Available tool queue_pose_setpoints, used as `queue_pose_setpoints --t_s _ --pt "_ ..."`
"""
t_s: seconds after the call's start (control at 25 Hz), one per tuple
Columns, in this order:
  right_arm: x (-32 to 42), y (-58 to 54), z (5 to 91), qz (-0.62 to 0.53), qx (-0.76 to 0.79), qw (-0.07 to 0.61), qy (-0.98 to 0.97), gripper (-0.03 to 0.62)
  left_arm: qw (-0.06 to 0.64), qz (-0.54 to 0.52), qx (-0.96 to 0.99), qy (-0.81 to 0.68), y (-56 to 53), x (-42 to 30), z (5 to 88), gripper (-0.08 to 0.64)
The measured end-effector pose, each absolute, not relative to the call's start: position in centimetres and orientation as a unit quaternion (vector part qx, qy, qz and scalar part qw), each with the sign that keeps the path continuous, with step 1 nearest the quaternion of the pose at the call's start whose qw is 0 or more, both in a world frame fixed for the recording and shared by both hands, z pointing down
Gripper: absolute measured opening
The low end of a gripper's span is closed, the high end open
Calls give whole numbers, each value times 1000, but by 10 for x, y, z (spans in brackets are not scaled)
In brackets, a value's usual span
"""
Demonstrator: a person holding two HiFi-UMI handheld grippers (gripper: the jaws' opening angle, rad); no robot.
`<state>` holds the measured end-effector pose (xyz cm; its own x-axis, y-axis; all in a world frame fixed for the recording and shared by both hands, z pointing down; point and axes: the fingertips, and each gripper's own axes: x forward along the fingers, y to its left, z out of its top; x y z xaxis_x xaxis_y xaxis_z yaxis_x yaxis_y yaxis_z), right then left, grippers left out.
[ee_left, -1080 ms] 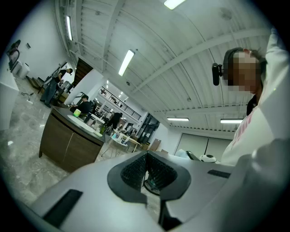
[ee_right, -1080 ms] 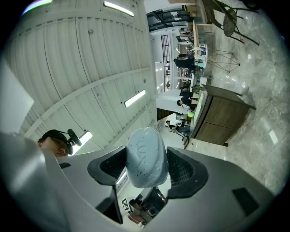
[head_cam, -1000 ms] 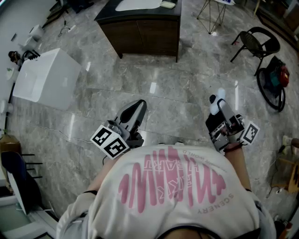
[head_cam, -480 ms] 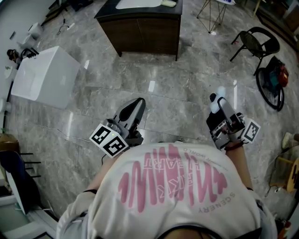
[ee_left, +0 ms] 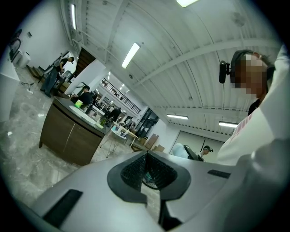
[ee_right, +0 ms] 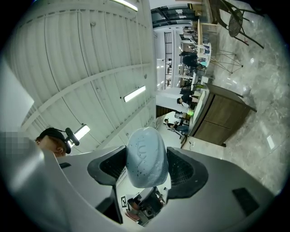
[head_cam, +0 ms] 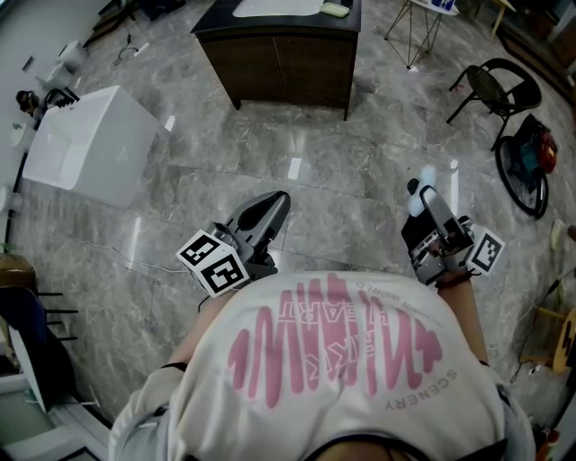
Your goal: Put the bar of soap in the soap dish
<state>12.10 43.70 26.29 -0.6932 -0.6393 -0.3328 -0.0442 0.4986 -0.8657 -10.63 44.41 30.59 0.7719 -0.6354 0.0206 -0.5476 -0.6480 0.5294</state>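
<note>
A pale blue-white bar of soap [ee_right: 145,154] is clamped between the dark pads of my right gripper [ee_right: 146,164]. In the head view it shows as a white lump [head_cam: 418,200] at the tip of the right gripper [head_cam: 422,193], held over the floor in front of the person's body. My left gripper [head_cam: 274,205] is held at the left, its jaws shut with nothing between them [ee_left: 146,156]. On a dark wooden cabinet [head_cam: 286,63] ahead, a small pale green item [head_cam: 336,9] lies beside a white basin [head_cam: 274,7]. I cannot tell if it is the soap dish.
A white box-shaped unit [head_cam: 90,146] stands on the marble floor at the left. A black chair [head_cam: 497,83] and a black bag with red parts [head_cam: 527,158] are at the right. A tripod stand [head_cam: 416,31] is beside the cabinet. Other people show far off in the gripper views.
The left gripper has shifted slightly rightwards and the cabinet sits a little further right in view. The right gripper holds the soap as before.
</note>
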Motion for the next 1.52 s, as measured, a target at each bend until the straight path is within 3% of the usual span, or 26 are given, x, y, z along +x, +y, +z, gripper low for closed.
queue_pose_setpoints --t_s 0.8,1.52 --pt "69 421 260 -434 -229 321 810 278 264 -96 887 -367 462 -188 326 8" --pt "76 355 286 -465 -217 312 799 278 300 -80 882 -353 409 -169 342 8"
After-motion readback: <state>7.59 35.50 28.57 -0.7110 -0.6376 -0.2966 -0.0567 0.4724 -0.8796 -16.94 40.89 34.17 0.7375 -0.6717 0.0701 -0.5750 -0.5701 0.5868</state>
